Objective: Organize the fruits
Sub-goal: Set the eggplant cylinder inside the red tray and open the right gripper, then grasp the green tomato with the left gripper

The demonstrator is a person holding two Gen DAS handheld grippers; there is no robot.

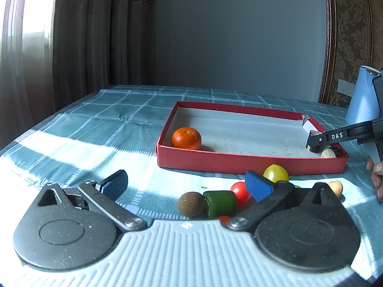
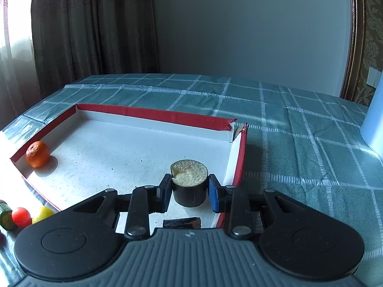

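A red shallow box (image 1: 249, 162) (image 2: 153, 114) lies on the checked tablecloth. An orange (image 1: 186, 138) (image 2: 37, 154) sits in its left corner. My right gripper (image 2: 189, 191) (image 1: 318, 143) is shut on a dark-skinned cut piece with a pale spongy top (image 2: 189, 181), low over the box's right end. A beige ball (image 1: 328, 153) lies beside it in the box. My left gripper (image 1: 186, 183) is open and empty above a cluster on the cloth: a brown round fruit (image 1: 190, 203), a green cut piece (image 1: 221, 203), a red tomato (image 1: 240, 192) and a yellow tomato (image 1: 275, 173).
A pale blue cone-shaped object (image 1: 363, 95) (image 2: 374, 119) stands at the right of the table. A beige piece (image 1: 336, 187) lies on the cloth near a hand (image 1: 377, 174). A dark flat piece (image 2: 182, 222) lies in the box under my right gripper. Curtains hang at the back left.
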